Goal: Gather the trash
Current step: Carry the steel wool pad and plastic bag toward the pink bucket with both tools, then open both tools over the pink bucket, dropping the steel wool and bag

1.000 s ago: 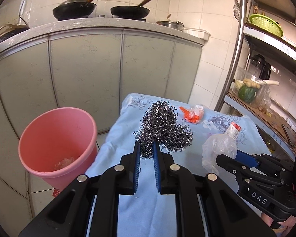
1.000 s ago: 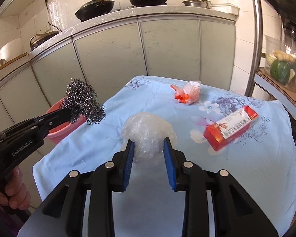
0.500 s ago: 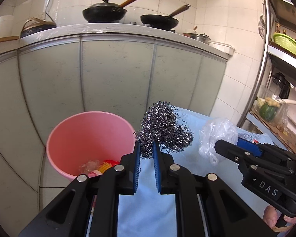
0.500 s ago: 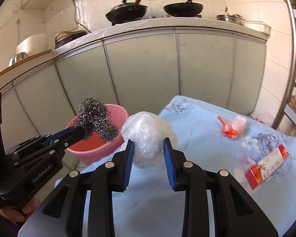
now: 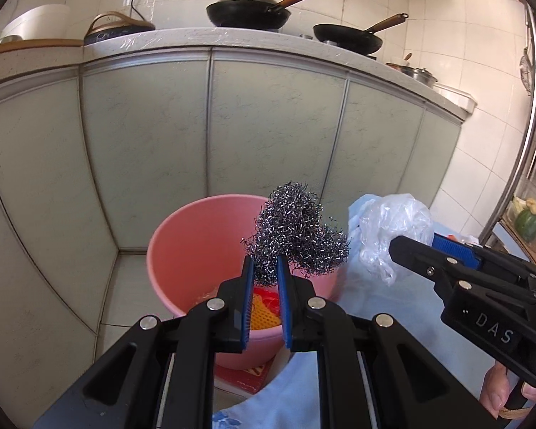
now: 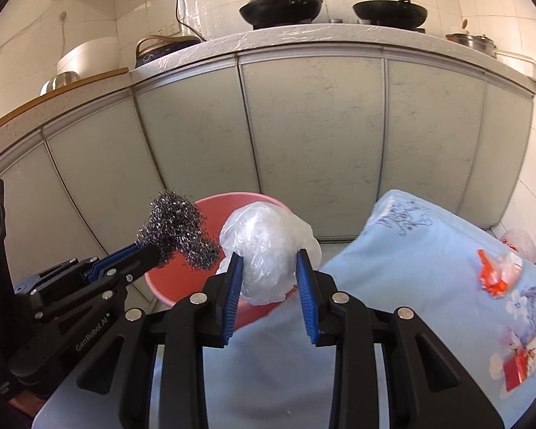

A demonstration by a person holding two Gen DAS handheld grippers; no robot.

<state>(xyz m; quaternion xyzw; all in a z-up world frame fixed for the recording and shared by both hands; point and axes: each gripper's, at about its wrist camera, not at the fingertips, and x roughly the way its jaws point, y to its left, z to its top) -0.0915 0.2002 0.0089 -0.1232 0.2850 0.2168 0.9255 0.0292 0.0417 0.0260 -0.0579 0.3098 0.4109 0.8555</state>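
Left hand-held gripper [image 5: 264,268] clenched on steel wool [image 5: 296,236], above pink bin [image 5: 182,250]. Right hand-held gripper [image 6: 269,268] clamped on plastic bag [image 6: 268,246], near rim. Some trash already inside. 2 drops left; 2 wrappers [image 6: 496,275] [image 6: 518,368] waiting on worktop [image 6: 411,271].

The bucket [image 5: 182,246] is pink, the steel wool [image 5: 296,236] silvery grey, the tablecloth [image 6: 411,268] pale blue (flowers printed in places).
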